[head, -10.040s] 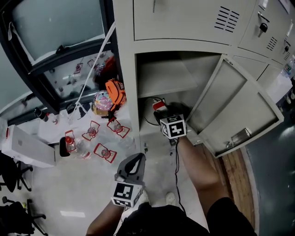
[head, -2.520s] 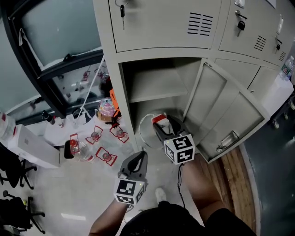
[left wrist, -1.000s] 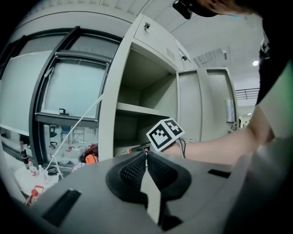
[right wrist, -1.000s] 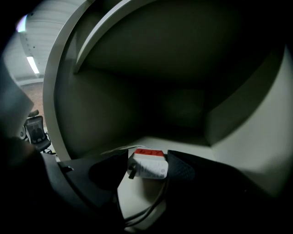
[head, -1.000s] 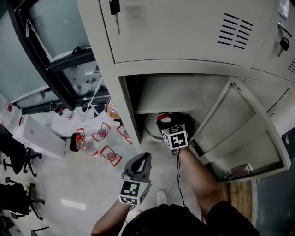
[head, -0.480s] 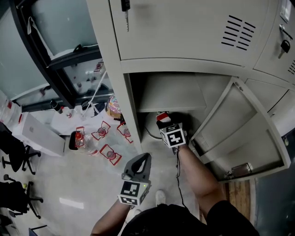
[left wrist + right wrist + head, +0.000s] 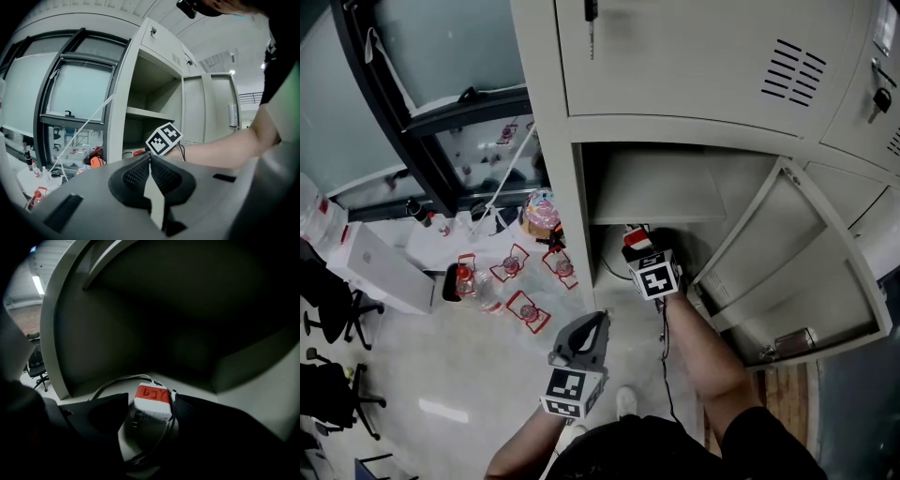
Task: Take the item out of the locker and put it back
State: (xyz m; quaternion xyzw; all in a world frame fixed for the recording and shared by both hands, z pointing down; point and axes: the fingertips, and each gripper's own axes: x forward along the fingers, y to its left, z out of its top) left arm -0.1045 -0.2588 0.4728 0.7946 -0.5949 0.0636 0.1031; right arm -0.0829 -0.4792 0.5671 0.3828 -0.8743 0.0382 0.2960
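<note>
Closest to me: left gripper (image 7: 596,321) hangs low in front of my body, outside the beige metal locker (image 7: 675,131). Its fingers are pressed together w/ nothing between them; the left gripper view (image 7: 150,158) shows that plainly.

Next up, my bare right forearm (image 7: 698,347) reaches fwd into the open bottom compartment. Right gripper (image 7: 639,246) is inside it, angled down. Its jaws have just been opening and now stand spread wide either side of the white power brick with a red label (image 7: 152,399). The brick sits between the pads (image 7: 117,404), but afaict neither one presses on it, there's a thin gap on both sides. So the brick is lying on the compartment floor, near the front. Its thin white cable (image 7: 108,383) loops round behind and to the left. Red top also shows in head view (image 7: 633,232).

Above that, a plain beige shelf (image 7: 666,192). The grey locker door (image 7: 797,253) hangs open to the right.

Further left, on the pale floor: a few clear bottles with red tags (image 7: 511,267), a long white box (image 7: 375,267), and beyond them a black-framed window (image 7: 441,112).
</note>
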